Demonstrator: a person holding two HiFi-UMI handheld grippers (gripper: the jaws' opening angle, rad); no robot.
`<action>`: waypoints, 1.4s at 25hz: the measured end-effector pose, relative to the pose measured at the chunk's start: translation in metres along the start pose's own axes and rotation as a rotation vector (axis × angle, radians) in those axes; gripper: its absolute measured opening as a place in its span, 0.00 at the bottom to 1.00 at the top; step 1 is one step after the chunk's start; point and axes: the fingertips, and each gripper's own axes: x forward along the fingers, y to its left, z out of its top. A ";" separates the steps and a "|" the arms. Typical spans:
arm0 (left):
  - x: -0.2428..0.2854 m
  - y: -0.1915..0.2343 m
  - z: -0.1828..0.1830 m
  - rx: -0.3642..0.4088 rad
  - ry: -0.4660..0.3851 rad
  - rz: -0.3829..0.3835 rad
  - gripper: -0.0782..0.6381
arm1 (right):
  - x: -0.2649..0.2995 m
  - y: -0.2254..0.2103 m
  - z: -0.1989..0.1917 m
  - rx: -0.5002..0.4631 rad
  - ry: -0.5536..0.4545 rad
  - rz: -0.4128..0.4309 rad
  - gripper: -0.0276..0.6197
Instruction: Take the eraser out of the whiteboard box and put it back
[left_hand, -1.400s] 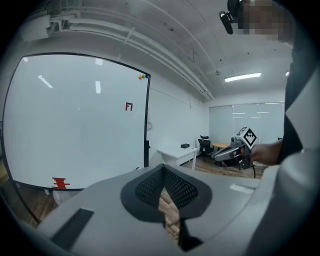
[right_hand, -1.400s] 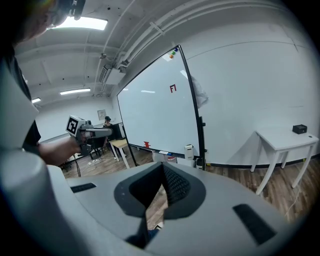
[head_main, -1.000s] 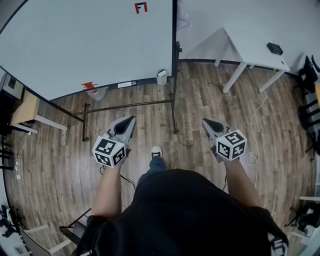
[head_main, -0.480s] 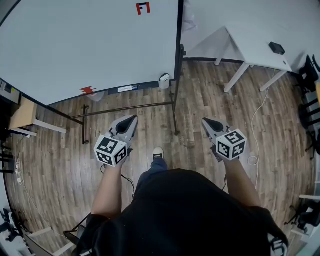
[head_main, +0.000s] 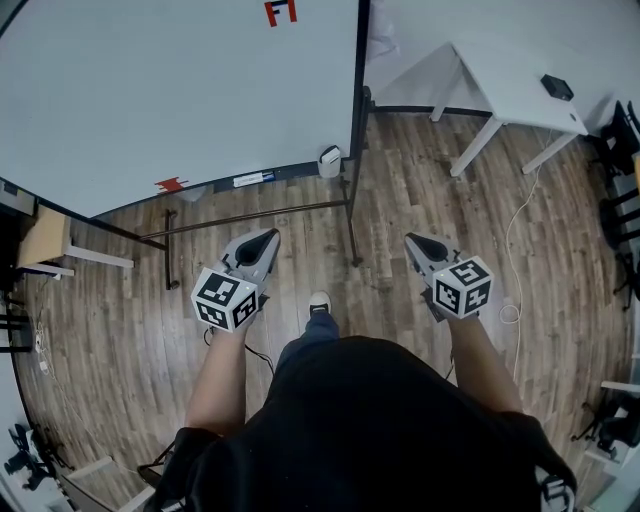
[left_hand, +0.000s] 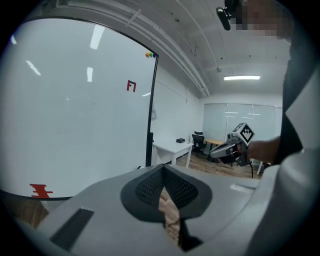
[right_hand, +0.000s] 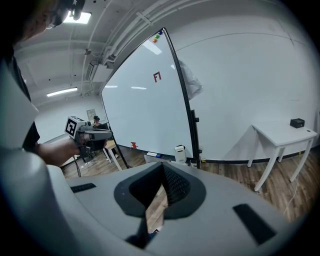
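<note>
The whiteboard (head_main: 180, 90) stands ahead on its black frame. A small white box (head_main: 327, 159) hangs at the right end of its tray, also in the right gripper view (right_hand: 180, 152). I cannot make out an eraser in it. My left gripper (head_main: 264, 240) and right gripper (head_main: 412, 243) are held side by side above the wooden floor, well short of the board. Both point toward it. Each is shut with nothing between its jaws, as the left gripper view (left_hand: 162, 168) and the right gripper view (right_hand: 162, 166) show.
A red item (head_main: 172, 184) and a marker (head_main: 252, 179) lie on the tray. A white table (head_main: 510, 95) with a small black box (head_main: 556, 87) stands to the right. The frame's foot bar (head_main: 250, 213) crosses the floor ahead. A cable (head_main: 512, 250) trails at right.
Both grippers have edged forward toward the whiteboard and sunk slightly. Their jaws have stayed shut.
</note>
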 end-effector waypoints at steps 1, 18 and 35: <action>0.002 0.001 -0.001 -0.001 0.003 -0.003 0.12 | 0.002 -0.001 0.001 0.001 0.000 -0.002 0.04; 0.036 0.036 -0.008 -0.015 0.036 -0.041 0.12 | 0.040 -0.017 0.008 0.025 0.023 -0.011 0.04; 0.066 0.094 -0.002 -0.025 0.043 -0.106 0.12 | 0.087 -0.015 0.030 0.034 0.050 -0.037 0.04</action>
